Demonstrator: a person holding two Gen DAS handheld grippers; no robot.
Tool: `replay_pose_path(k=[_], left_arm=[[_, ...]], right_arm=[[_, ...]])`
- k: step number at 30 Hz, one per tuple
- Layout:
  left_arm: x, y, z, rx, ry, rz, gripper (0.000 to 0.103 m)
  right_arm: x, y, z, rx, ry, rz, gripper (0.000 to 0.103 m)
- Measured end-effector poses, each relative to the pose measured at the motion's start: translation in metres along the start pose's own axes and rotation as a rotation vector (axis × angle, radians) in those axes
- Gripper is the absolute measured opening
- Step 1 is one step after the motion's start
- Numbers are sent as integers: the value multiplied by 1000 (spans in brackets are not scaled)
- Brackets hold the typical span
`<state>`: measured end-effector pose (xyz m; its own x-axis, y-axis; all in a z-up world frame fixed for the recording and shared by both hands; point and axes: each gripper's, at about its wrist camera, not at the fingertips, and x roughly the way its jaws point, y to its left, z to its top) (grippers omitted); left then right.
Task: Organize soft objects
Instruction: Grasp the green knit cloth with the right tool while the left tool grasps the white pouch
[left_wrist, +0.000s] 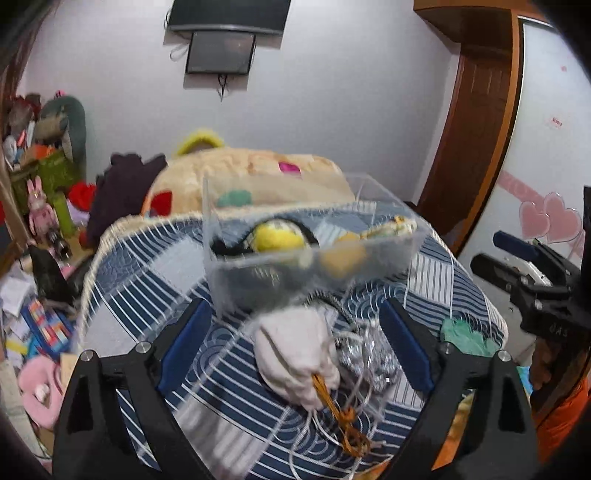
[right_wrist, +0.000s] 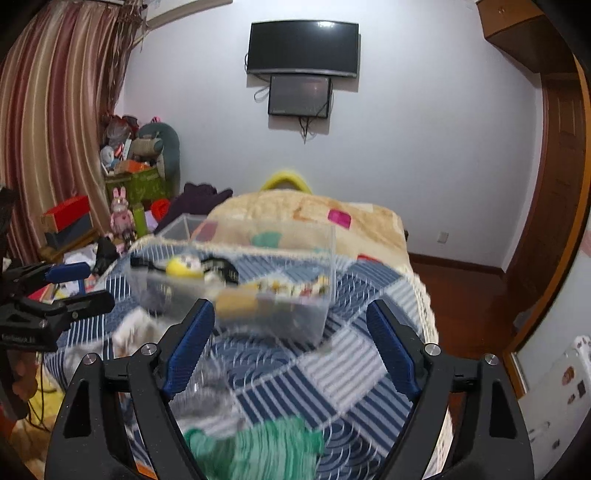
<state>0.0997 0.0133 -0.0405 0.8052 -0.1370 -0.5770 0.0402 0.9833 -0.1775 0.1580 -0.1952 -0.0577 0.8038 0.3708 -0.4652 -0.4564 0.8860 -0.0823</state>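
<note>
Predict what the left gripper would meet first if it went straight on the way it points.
Probably the white pouch lying on the quilt between the open left gripper fingers; the clear box stands beyond. Depth is unclear.

Left gripper (left_wrist: 295, 343) is showing matte black arms, blue ribbed pads (left_wrist: 188, 343) at 9 and 3 o'clock, and silver screws at the pivots. Right gripper (right_wrist: 290, 343) is wearing the same black frame and blue pads (right_wrist: 190, 343). An orange sleeve (left_wrist: 565, 417) is showing at 4 o'clock.
</note>
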Motion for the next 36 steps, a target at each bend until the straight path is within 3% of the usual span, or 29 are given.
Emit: replay_pose_path(k=[4, 13, 16, 23, 25, 26, 31, 36], left_arm=[[14, -4, -12, -7, 37, -7, 93], [29, 9, -24, -33, 58, 62, 93], [33, 14, -28, -24, 72, 95, 81], [40, 16, -40, -29, 105, 54, 55], [39, 14, -41, -26, 97, 27, 41], [40, 12, -41, -18, 97, 23, 38], [36, 0, -43, 36, 75, 37, 28], [24, 1, -40, 33, 53, 36, 25]], right_arm=[[1, 4, -23, 10, 59, 8, 83], [0, 4, -60, 43, 144, 38, 83], [0, 8, -69, 49, 168, 57, 83], [8, 14, -86, 34, 219, 64, 82], [10, 12, -87, 43, 224, 77, 74], [11, 11, -89, 51, 227, 84, 64], [9, 11, -92, 53, 217, 85, 38], [3, 11, -85, 51, 187, 84, 34]])
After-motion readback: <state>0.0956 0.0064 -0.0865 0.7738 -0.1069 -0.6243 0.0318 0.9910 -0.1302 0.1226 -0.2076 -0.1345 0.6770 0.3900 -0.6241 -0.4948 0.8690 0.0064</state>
